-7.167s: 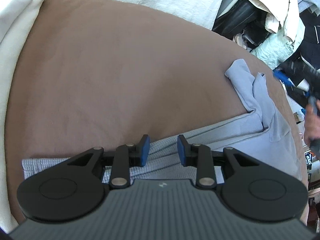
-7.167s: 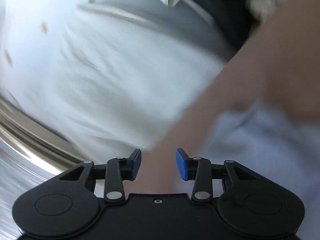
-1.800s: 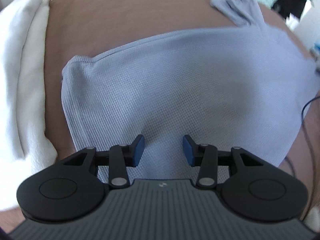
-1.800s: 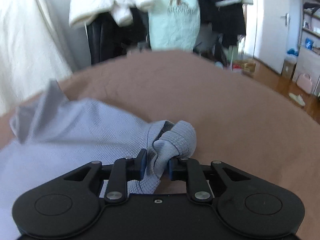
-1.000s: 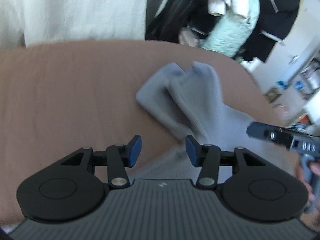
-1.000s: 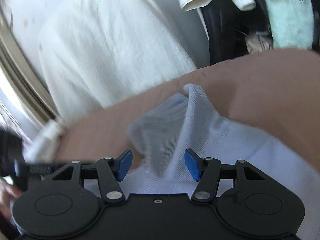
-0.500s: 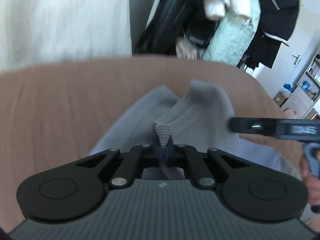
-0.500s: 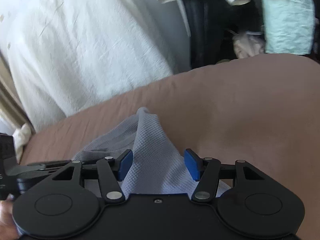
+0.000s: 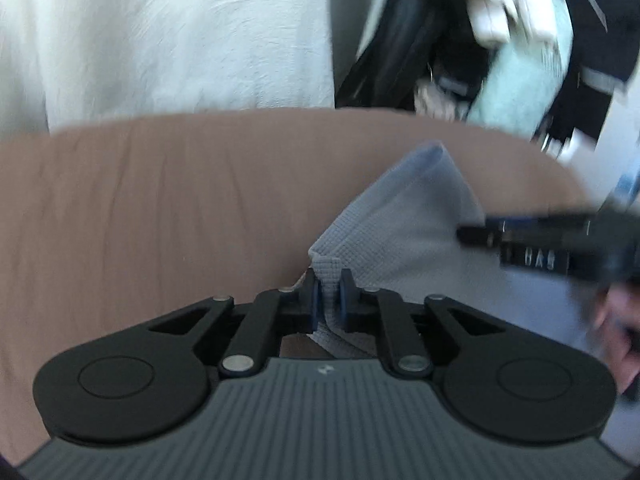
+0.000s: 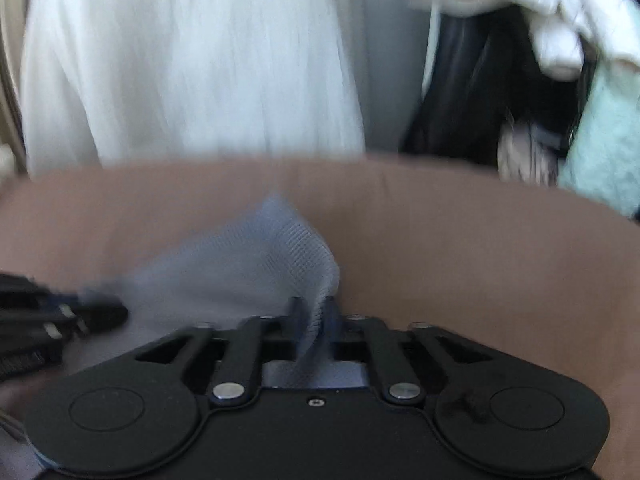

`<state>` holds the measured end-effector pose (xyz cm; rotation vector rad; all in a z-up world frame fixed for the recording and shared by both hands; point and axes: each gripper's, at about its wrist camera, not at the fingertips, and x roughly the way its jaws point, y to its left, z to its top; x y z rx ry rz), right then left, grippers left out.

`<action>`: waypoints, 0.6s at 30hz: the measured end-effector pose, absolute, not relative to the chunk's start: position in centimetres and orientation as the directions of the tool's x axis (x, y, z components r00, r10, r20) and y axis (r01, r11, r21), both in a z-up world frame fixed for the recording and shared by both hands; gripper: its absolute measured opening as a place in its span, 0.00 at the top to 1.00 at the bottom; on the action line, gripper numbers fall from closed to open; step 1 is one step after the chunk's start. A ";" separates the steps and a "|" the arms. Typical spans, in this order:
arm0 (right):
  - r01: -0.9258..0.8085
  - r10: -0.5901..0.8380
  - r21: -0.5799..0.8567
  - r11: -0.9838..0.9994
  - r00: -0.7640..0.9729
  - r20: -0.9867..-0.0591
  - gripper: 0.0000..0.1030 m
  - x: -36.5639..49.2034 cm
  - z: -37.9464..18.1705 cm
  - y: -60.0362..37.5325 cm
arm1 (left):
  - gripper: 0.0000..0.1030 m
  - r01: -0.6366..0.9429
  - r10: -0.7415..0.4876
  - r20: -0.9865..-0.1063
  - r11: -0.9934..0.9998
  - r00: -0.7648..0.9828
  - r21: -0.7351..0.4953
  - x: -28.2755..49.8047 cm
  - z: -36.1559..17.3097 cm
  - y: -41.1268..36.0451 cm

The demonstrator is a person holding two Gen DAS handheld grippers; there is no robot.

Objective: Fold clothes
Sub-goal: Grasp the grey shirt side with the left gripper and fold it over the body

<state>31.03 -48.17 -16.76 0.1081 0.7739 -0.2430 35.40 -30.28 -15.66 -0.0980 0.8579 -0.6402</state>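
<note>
A light blue knit garment [image 9: 404, 224] lies on a brown bed cover [image 9: 160, 200]. My left gripper [image 9: 329, 286] is shut on a ribbed edge of the garment. My right gripper [image 10: 314, 312] is shut on another edge of the same garment [image 10: 256, 264], which rises to a peak ahead of it. The right gripper [image 9: 480, 236] shows at the right of the left wrist view, and the left gripper [image 10: 104, 314] shows at the left of the right wrist view. Both views are motion-blurred.
A white curtain [image 9: 160, 40] hangs behind the bed. Dark, white and mint clothes [image 9: 500, 40] hang at the back right; they also show in the right wrist view [image 10: 540, 80]. The brown cover [image 10: 480, 248] stretches to the right.
Half a second ago my right gripper was open over the garment; now it is shut on the cloth. My left gripper stays shut on its edge. Both views have shifted and blurred.
</note>
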 end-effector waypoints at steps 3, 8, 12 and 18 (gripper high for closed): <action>0.365 -0.209 0.107 0.925 0.723 -0.659 0.52 28.5 -14.8 -48.0 | 0.51 0.415 -0.594 -0.675 0.800 0.438 -0.434 36.7 -15.5 -28.1; 0.381 -0.072 0.361 0.851 0.766 -0.639 0.49 21.1 -12.4 -47.6 | 0.34 0.364 -0.643 -0.679 0.763 0.354 -0.534 38.9 -16.5 -27.6; 0.307 0.041 0.367 0.878 0.716 -0.697 0.49 17.9 -13.9 -45.5 | 0.33 0.420 -0.689 -0.649 0.719 0.323 -0.554 38.1 -17.1 -29.6; 0.303 -0.076 0.153 0.941 0.629 -0.774 0.49 16.6 -16.6 -43.3 | 0.92 0.590 -0.787 -0.550 0.592 0.279 -0.549 34.3 -15.0 -31.6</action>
